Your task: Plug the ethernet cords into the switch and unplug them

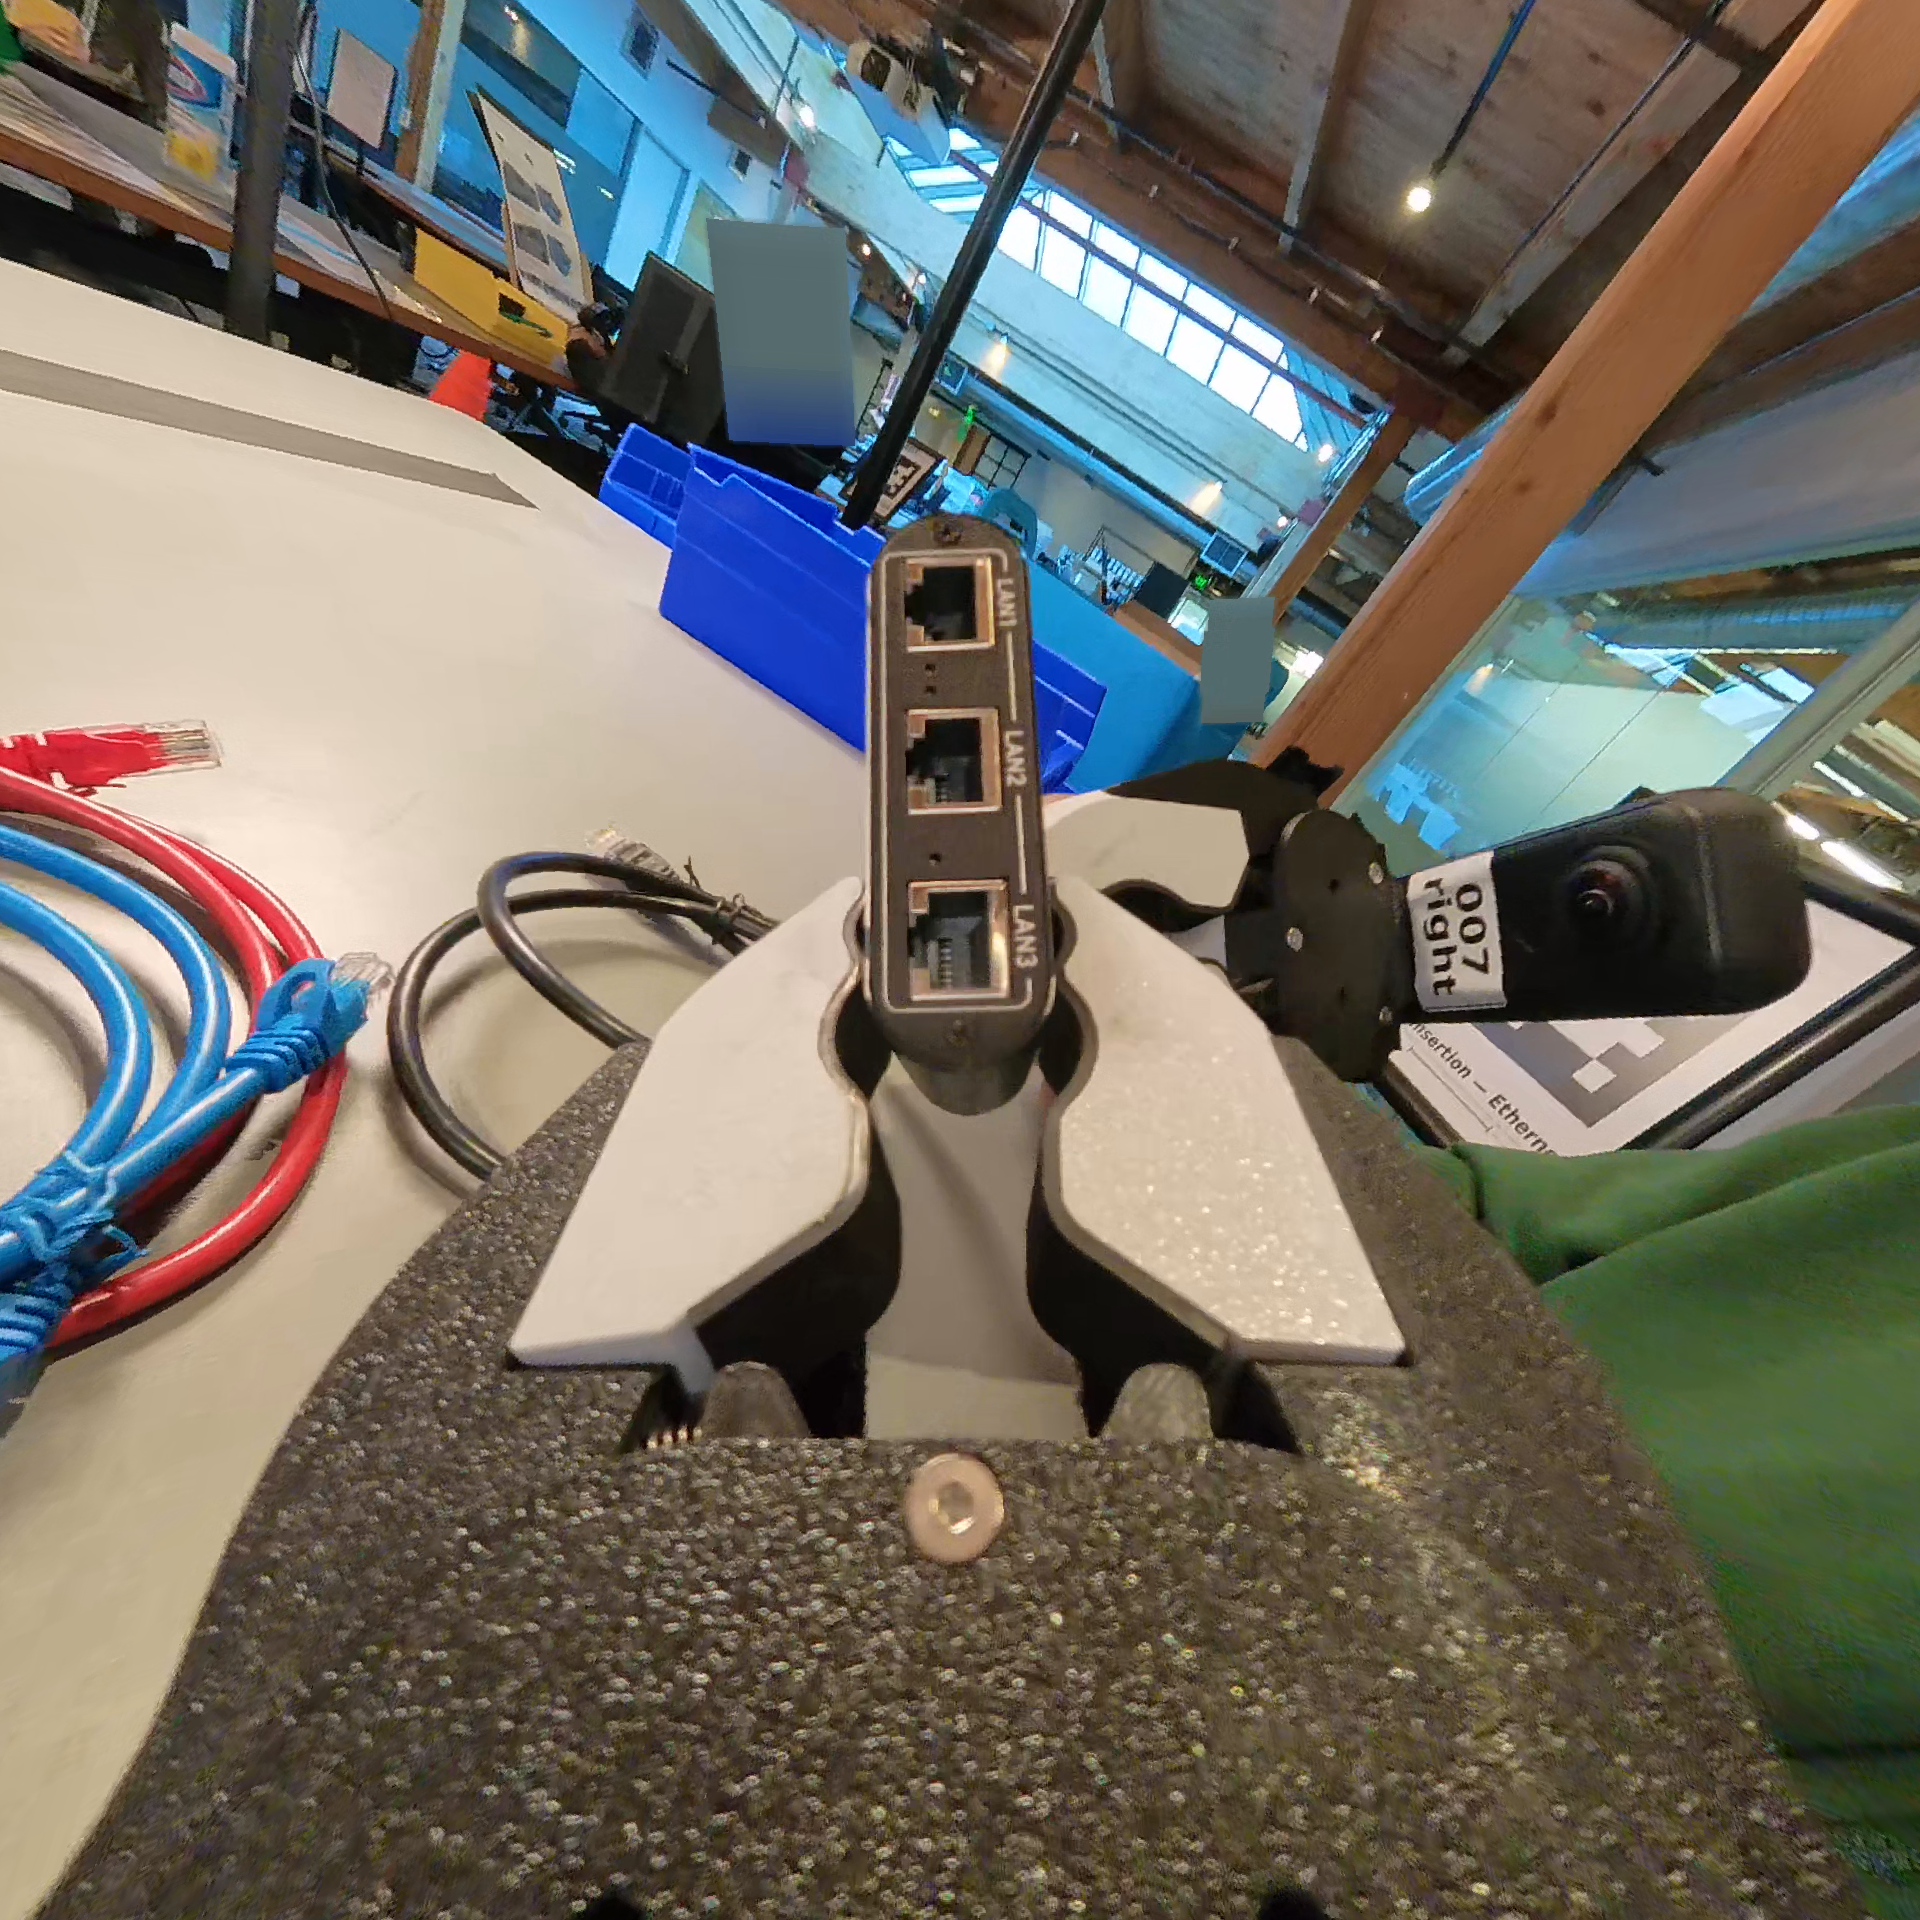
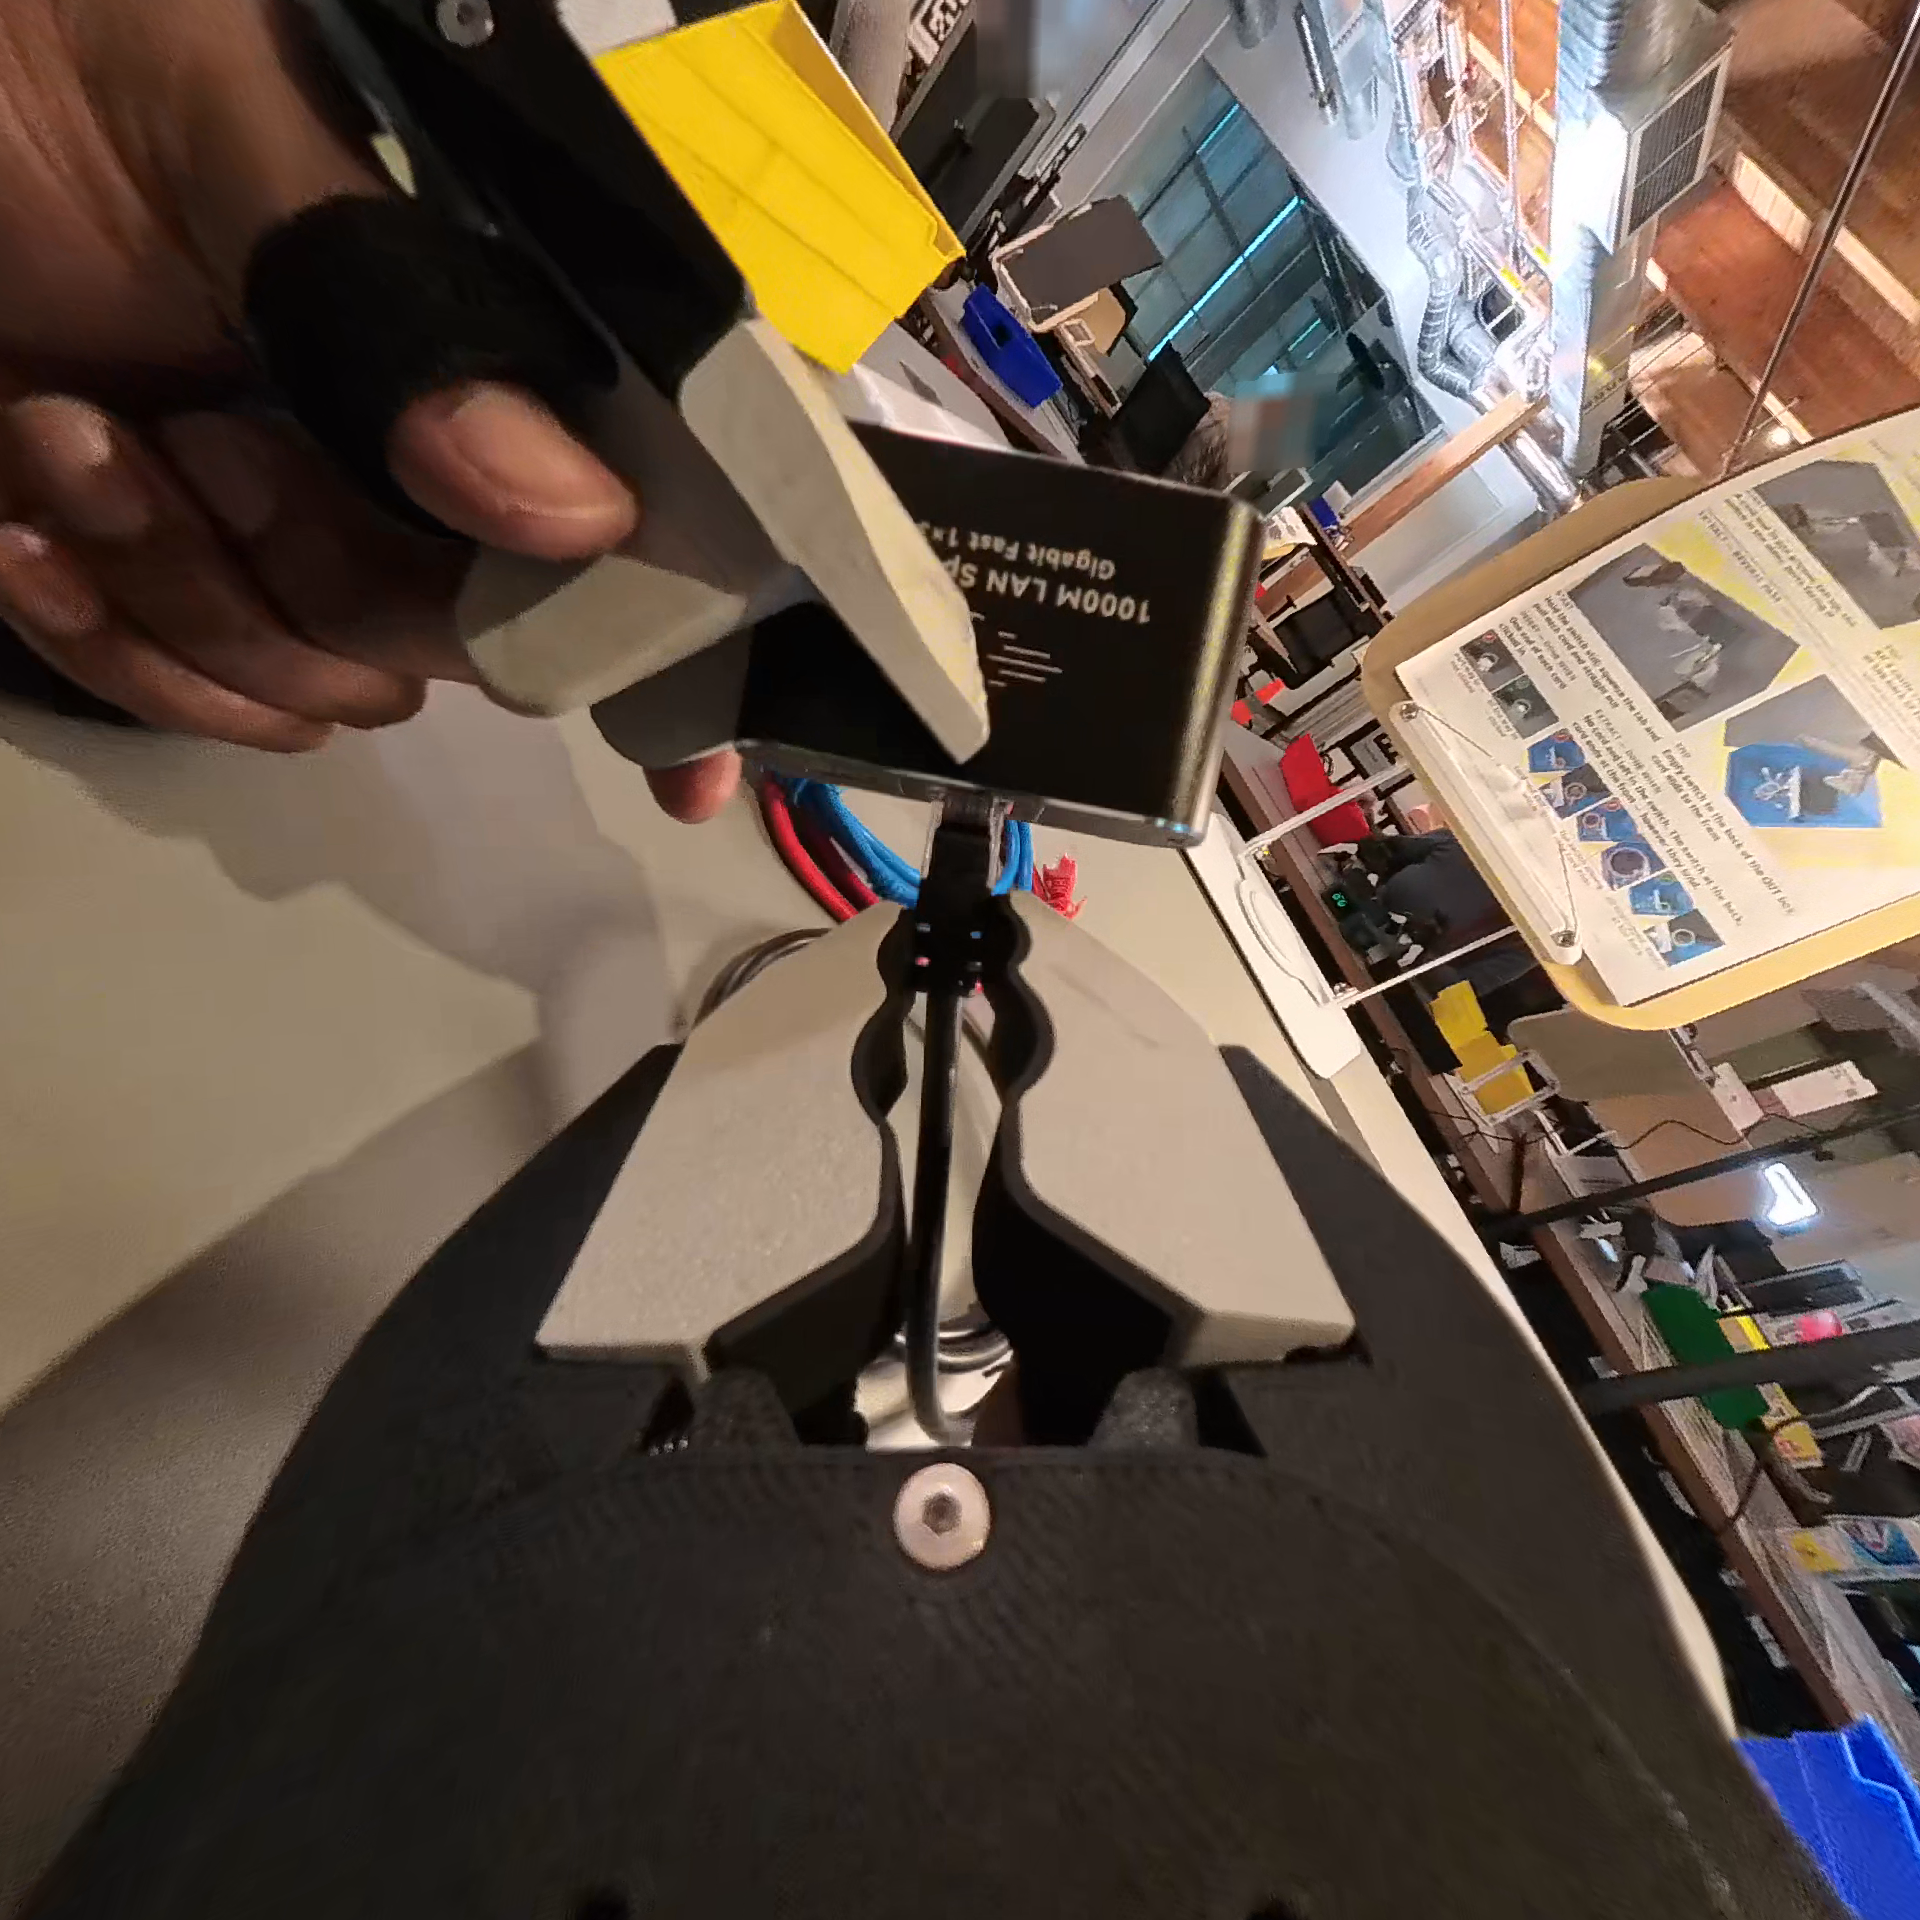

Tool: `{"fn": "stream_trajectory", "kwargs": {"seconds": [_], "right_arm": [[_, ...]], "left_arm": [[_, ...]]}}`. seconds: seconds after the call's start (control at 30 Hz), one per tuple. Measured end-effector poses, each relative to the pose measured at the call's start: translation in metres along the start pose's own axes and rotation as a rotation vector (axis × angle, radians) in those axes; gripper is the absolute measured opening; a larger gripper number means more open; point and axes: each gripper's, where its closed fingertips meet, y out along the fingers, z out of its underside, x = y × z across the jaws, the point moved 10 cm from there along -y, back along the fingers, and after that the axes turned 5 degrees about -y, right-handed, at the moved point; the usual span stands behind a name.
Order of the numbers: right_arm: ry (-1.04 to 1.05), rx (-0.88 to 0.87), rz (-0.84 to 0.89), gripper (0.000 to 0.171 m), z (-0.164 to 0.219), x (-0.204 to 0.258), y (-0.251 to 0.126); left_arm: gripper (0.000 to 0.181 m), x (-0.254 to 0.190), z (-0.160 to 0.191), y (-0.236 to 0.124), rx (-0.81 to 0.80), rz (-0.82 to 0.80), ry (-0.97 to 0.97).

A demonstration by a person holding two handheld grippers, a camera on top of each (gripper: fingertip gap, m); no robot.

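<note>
Switch: the black switch [image 1: 956, 810] is standing upright in the left claw [image 1: 958, 966], lifted off the table [image 1: 312, 582], its three ports stacked in a column and all showing empty on this face.
Left claw: it is clenching the lower end of the switch.
Right claw: the right claw [image 2: 951, 951] is gripping the black cord [image 2: 935, 1195] just behind its plug.
Key relation: the plug [image 2: 961, 831] is pointing straight ahead of the right claw, its tip meeting the switch's edge [image 2: 977, 795] on the side opposite the three ports; I can't tell whether it is seated.
Axis: cord and claw are lining up square to that edge.
Spare cords: the red cord [image 1: 177, 862] and blue cord [image 1: 208, 1049] are lying loose on the table, nearer the left claw.
</note>
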Motion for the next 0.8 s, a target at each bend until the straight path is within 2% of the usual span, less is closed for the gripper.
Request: {"fn": "stream_trajectory", "kwargs": {"seconds": [0.03, 0.27, 0.43, 0.5, 0.67, 0.8], "right_arm": [[-0.005, 0.001, -0.005, 0.012, 0.0, 0.0, 0.0], [-0.062, -0.028, -0.007, 0.012, 0.003, -0.005, -0.004], [-0.038, -0.07, -0.003, 0.012, 0.005, -0.008, -0.005], [-0.028, -0.07, -0.056, 0.019, 0.008, -0.01, -0.008], [0.081, -0.1, -0.263, 0.039, 0.024, -0.025, -0.021], [0.204, -0.251, -0.335, 0.049, 0.026, -0.043, -0.042]], "left_arm": [[0.028, 0.0, 0.0, 0.001, 0.009, 0.0, 0.003], [0.027, -0.003, 0.003, 0.005, 0.069, 0.021, 0.018], [0.026, -0.005, 0.001, 0.007, 0.019, 0.019, 0.055], [0.026, -0.008, 0.001, 0.005, 0.006, 0.032, 0.086], [0.027, -0.019, 0.001, 0.005, 0.045, 0.028, 0.266], [0.027, -0.035, 0.013, 0.012, 0.164, 0.017, 0.57]]}}
